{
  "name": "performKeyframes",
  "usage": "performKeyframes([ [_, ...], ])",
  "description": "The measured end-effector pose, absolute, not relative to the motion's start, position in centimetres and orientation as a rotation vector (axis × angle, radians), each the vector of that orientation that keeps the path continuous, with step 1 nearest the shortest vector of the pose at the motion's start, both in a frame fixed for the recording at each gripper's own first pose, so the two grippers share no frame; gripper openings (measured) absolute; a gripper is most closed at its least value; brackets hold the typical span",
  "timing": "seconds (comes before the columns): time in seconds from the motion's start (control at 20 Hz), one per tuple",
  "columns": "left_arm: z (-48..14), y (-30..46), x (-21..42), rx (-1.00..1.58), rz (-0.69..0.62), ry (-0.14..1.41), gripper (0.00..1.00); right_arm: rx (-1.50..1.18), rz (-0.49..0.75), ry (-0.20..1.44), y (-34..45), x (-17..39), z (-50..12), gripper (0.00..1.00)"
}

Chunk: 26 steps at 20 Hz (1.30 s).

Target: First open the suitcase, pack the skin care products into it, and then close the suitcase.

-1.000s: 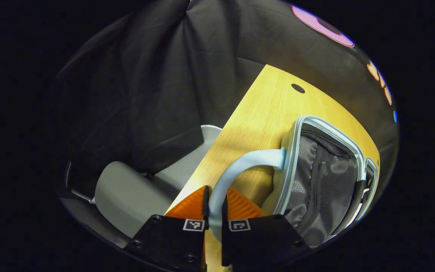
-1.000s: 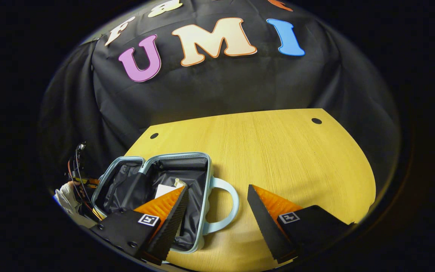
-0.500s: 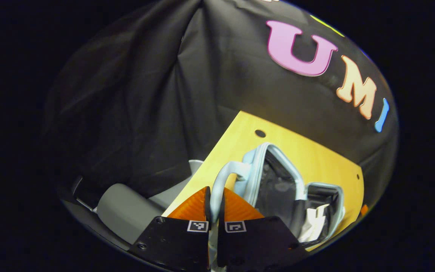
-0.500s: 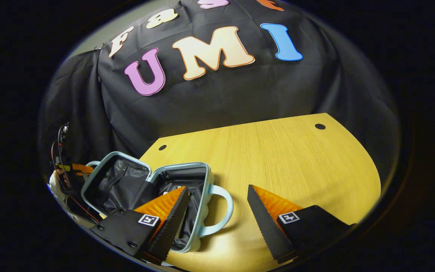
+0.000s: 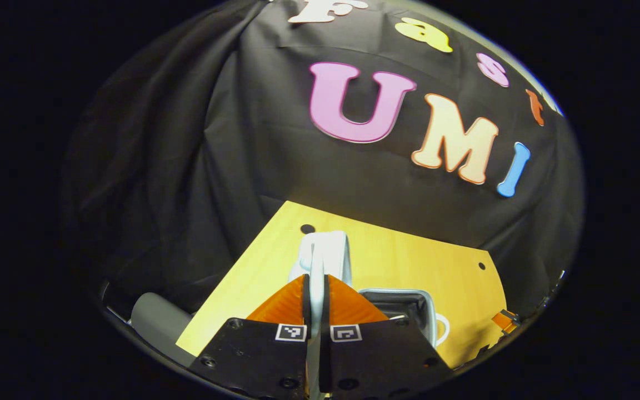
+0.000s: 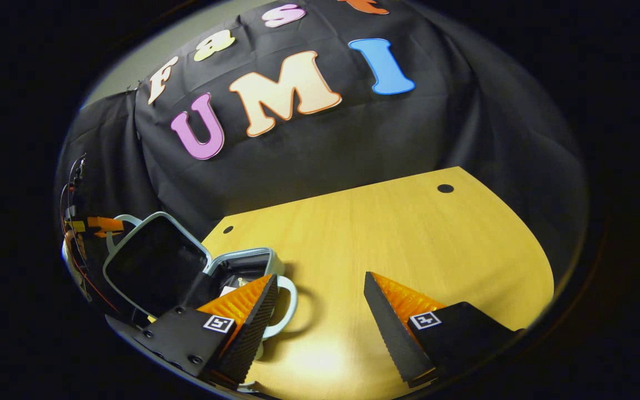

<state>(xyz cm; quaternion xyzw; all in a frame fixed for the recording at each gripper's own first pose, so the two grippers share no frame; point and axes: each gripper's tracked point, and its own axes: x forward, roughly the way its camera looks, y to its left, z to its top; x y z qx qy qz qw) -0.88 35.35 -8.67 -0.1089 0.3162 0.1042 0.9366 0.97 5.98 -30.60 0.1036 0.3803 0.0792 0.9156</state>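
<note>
While my left tool grips it, suitcase (image 6: 186,266): pale blue, partly open at the near left of the table, its lid half raised on edge.
Lid (image 6: 153,264): tilted up, dark lining facing my right camera.
Base (image 5: 398,305): flat on the wood, something white inside that I cannot identify.
Lid handle (image 5: 325,255): pinched between both fingers of my left gripper (image 5: 316,291), which are closed to a narrow slit.
Base handle (image 6: 286,305): lies on the wood beside my right tool's finger.
Right gripper (image 6: 320,303): fingers spread wide, holding nothing, above bare wood.
Table (image 6: 409,239): yellow wood with small dark holes near its far corners.
</note>
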Motion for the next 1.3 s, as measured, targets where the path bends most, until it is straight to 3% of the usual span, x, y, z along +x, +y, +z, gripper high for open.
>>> performKeyframes([
  [0.4, -8.7, 20.2, 3.2, -0.221, -0.028, 0.66, 0.01, 0.242, 0.093, 0.755, 0.0, 0.6, -29.0, 0.99],
  [0.75, -16.6, 8.3, 3.3, -0.256, -0.231, 0.772, 0.02, 0.233, 0.03, 0.75, -4.4, -0.4, -28.2, 0.98],
  [1.3, -31.1, 3.3, 1.9, -0.252, -0.272, 0.992, 0.02, 0.171, -0.072, 0.743, -9.9, -2.7, -26.0, 0.98],
])
